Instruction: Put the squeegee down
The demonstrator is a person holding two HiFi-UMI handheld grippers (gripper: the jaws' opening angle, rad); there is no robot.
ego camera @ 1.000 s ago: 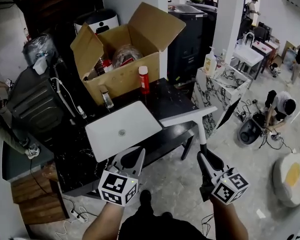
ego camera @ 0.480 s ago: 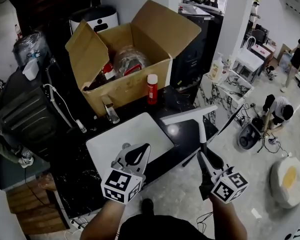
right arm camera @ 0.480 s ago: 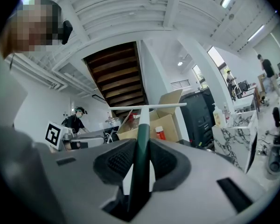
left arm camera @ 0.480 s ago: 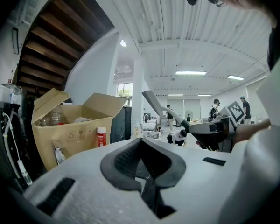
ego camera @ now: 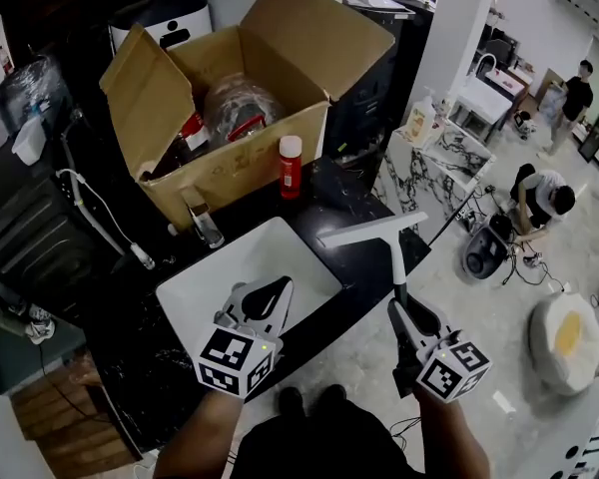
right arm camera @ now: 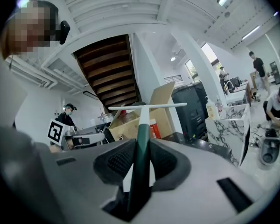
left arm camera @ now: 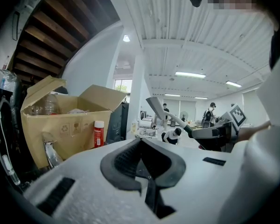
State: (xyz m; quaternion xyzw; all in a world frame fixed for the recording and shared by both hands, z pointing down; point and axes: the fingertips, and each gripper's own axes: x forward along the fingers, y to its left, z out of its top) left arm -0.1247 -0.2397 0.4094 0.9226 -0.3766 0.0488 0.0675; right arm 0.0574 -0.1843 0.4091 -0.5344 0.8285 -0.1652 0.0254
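The squeegee (ego camera: 375, 230) has a white blade and a dark green handle. My right gripper (ego camera: 403, 309) is shut on that handle, with the blade held out level over the right end of the black counter (ego camera: 364, 267). In the right gripper view the squeegee (right arm camera: 146, 107) stands straight up between the pads of the right gripper (right arm camera: 142, 143). My left gripper (ego camera: 278, 287) hangs over the near edge of the white sink (ego camera: 195, 279), shut with nothing in it. From the left gripper view the left gripper (left arm camera: 141, 143) shows its pads together, and the squeegee (left arm camera: 159, 111) appears to the right.
An open cardboard box (ego camera: 230, 118) full of items stands at the back of the counter, with a red bottle (ego camera: 291, 166) and a chrome tap (ego camera: 202, 218) before it. A marble-topped stand (ego camera: 434, 158) is to the right. People crouch and stand on the floor beyond.
Both grippers have moved forward toward the counter, the right one still holding the squeegee. The left gripper now reaches over the sink's near edge.
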